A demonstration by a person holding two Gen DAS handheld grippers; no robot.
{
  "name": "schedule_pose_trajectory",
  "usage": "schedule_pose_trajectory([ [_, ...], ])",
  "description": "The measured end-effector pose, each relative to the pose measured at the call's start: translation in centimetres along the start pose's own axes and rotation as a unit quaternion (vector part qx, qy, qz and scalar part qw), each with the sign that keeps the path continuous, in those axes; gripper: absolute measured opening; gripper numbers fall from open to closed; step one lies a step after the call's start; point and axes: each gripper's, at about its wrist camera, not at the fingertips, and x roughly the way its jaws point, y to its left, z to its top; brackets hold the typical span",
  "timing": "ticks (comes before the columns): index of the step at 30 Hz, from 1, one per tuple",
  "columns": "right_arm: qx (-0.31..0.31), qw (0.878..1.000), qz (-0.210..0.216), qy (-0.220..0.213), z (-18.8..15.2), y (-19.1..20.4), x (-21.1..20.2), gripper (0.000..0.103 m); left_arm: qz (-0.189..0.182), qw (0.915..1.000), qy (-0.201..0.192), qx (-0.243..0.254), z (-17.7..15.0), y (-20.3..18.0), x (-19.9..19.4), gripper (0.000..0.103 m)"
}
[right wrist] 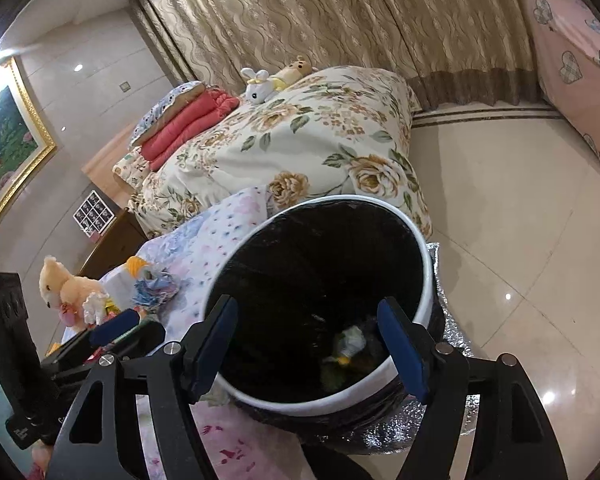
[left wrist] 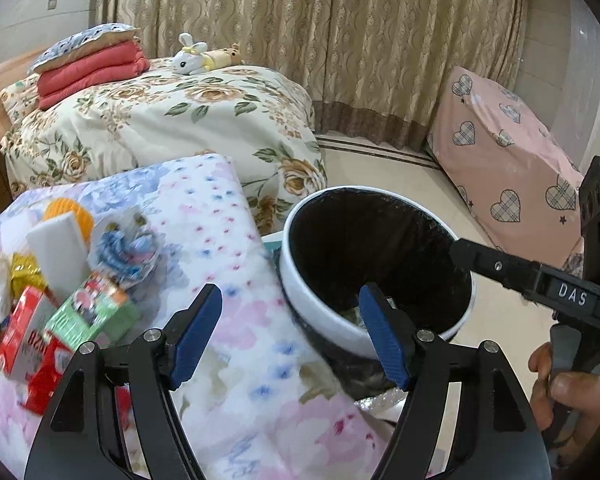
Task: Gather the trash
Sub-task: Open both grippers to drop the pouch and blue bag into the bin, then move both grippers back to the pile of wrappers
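Holding both tools over the bin, you have your left gripper (left wrist: 290, 306) spread wide with nothing between its blue pads (left wrist: 192, 338); one finger hangs over the flowered sheet (left wrist: 228, 216) and the other over the near rim of the trash bin (left wrist: 312, 312). Your right gripper (right wrist: 308, 320) is likewise spread and pinching nothing, with its fingertips poised over the bin's near edge (right wrist: 300, 402) and the dark opening showing between them.

The bin is white-rimmed, lined with a black bag (right wrist: 320, 264), and stands on the pale tiled floor (right wrist: 520, 208) just beside the right edge of the sheeted surface, touching or nearly touching it. At the bottom of the bag you can make out a few crumpled scraps (right wrist: 350, 346), whitish and yellow-green; what they are is too dim to tell.

More litter lies to your left on the sheet: a crumpled blue-and-white wrapper (left wrist: 120, 248), a white foam block (left wrist: 58, 250), a green carton (left wrist: 92, 314), a red carton (left wrist: 28, 340), a gold foil piece (left wrist: 24, 276) and something orange (left wrist: 66, 210) behind the block. A plush bear (right wrist: 66, 284) sits farther left in the right wrist view.

Your hand (left wrist: 568, 392) grips the right tool's handle at the right edge of the left wrist view. Far behind, a floral quilt (left wrist: 160, 120) carries folded red blankets (left wrist: 92, 76) and a white toy rabbit (left wrist: 190, 58), with beige curtains (left wrist: 340, 32) beyond.
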Motion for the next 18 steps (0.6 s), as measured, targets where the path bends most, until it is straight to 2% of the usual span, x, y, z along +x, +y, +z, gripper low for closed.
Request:
schedule_pose_trajectory([
  [18,-0.034,0.998,0.044,0.001,-3.7,6.5,-0.5,0.080,0.024,0.9968,-0.026,-0.072,-5.6,6.6,-6.7,0.073],
])
